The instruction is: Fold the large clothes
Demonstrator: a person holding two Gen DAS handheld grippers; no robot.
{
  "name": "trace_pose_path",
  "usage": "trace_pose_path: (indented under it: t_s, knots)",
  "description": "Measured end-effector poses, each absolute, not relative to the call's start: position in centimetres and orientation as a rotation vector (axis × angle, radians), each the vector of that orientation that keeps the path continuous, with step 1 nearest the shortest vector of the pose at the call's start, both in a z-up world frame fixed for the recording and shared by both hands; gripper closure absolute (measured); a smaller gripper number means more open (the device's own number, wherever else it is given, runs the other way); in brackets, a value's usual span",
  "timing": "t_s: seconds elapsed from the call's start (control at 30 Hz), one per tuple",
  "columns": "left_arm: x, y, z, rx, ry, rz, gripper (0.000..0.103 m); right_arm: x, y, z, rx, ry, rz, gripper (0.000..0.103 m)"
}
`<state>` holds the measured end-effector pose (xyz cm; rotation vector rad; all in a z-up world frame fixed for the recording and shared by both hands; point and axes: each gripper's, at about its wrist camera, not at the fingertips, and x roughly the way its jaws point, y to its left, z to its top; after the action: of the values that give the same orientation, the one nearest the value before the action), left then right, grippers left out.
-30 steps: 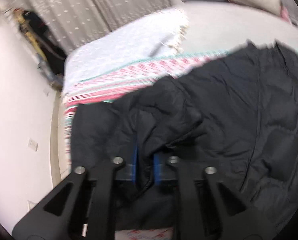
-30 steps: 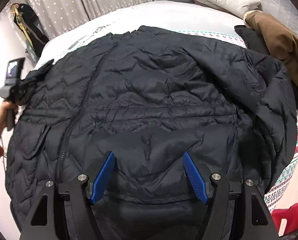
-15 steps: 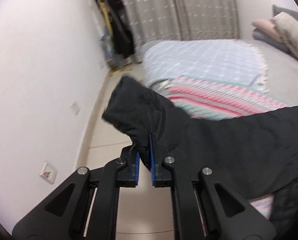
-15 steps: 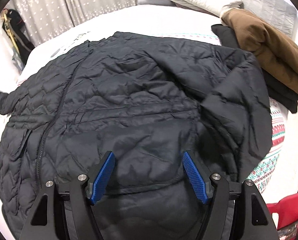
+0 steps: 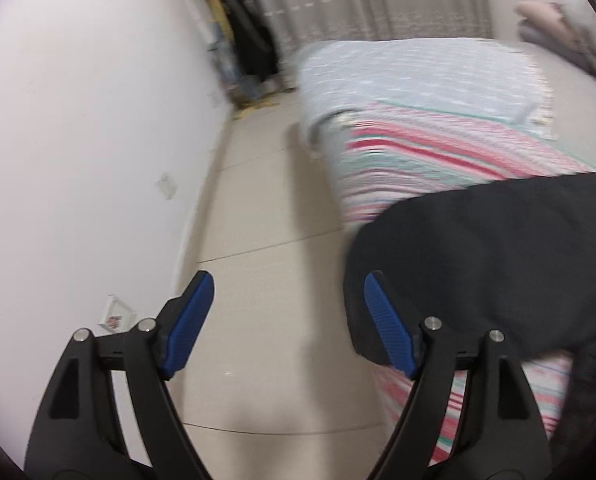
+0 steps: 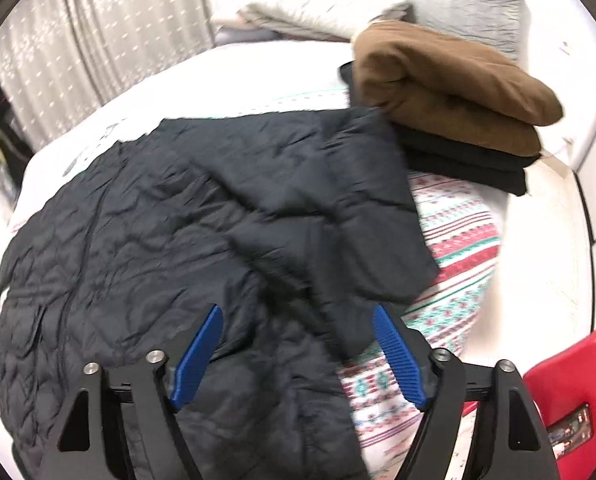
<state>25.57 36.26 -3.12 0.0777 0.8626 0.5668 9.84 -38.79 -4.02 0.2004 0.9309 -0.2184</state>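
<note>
Soft, even indoor light; heavy motion blur throughout, fisheye bending and dark vignette at the edges.

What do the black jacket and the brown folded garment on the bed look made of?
Black jacket: likely thin synthetic shell over padding; quilted stitching, fine crinkles, faint sheen. Brown garment: apparently matte, soft, fleece- or suede-like fabric; thick rounded folds, no shine.

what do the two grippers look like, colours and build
The left gripper and right gripper match: black angular linkage arms with triangular cut-outs, round silver pivot screws, and blue ribbed pads on the inner face of each finger. No cables, markings or sleeves show.
</note>
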Motion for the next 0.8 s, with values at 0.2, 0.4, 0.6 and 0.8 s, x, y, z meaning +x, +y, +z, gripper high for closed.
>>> trace_pose_path:
  t_s: [0.2,0.4,0.6,0.8]
  knots:
    - [23.9,28.2,-1.1,0.036,0.911,0.278,0.021,12.3,-37.4,-6.2,0.082,0.947,-0.216,0.022]
    - [23.6,17.8,1.5,0.125,0.891,0.037,0.021,15.7,-37.6,-8.1,-0.093,0.924,-0.329,0.044]
    - [25.2,4.0,1.9,0.195,0.909,-0.288,0.021,14.0,-41.1,1.9,0.011,0.78,-0.214,0.094]
    - [28.4,-7.9,-0.3,0.161,0.92,-0.486,0.041,13.8,-43.9,14.1,0.011,0.613,-0.108,0.095]
